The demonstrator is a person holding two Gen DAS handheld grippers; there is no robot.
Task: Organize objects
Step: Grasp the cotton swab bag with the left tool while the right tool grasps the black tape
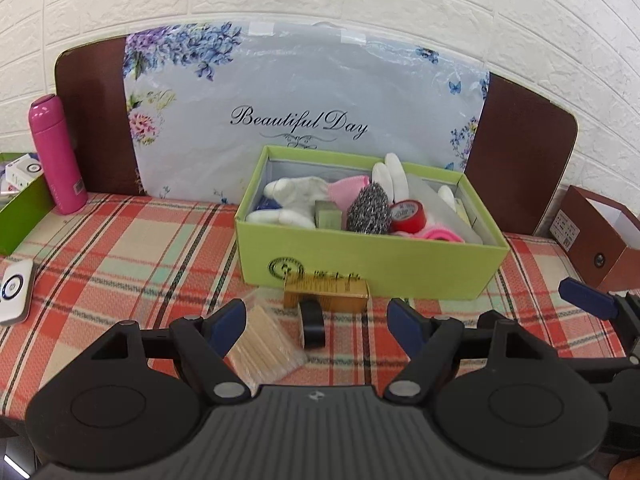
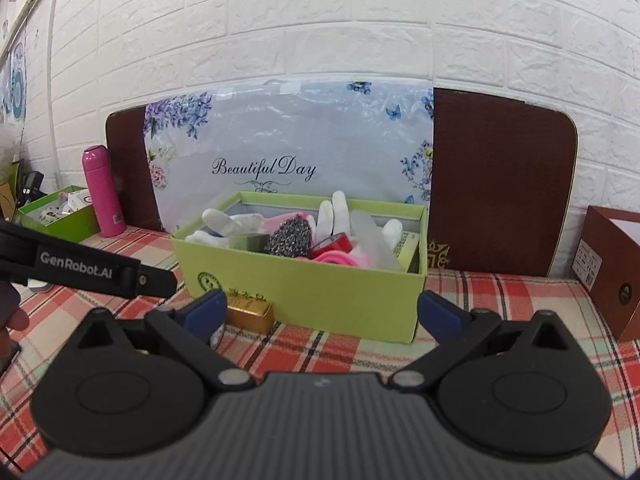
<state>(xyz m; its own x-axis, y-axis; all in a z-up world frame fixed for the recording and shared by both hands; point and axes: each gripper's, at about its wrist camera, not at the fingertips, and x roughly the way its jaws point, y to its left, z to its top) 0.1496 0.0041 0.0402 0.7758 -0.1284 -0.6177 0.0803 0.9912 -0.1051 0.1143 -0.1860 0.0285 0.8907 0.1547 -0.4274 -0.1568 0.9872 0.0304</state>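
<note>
1. The left tongs (image 1: 316,320) hang spread wide and hold nothing, low over the plaid-covered counter (image 1: 120,256). They bracket the loose items, which suggests one of these is the next pick.
2. The right tongs (image 2: 318,312) are likewise released and empty, facing the front wall of the green box (image 2: 320,292). They seem to wait there, out of the left side's way.
3. Nearest between the left fingers lies a clear packet of toothpicks (image 1: 264,348), flat on the cloth. Just beside it a black tape roll (image 1: 312,324) stands on edge, so a pinch across its sides should suit it.
4. Behind the roll, a gold bar-shaped box (image 1: 326,294) sits against the green box's front, not yet stowed.
5. The green box is open-topped and already holds white gloves (image 1: 292,200), a steel scourer (image 1: 368,208), red tape (image 1: 408,216) and pink cloth. It looks like the collecting place.
6. Farther left stand a pink flask (image 1: 56,156) and a second green box (image 1: 24,208).
</note>
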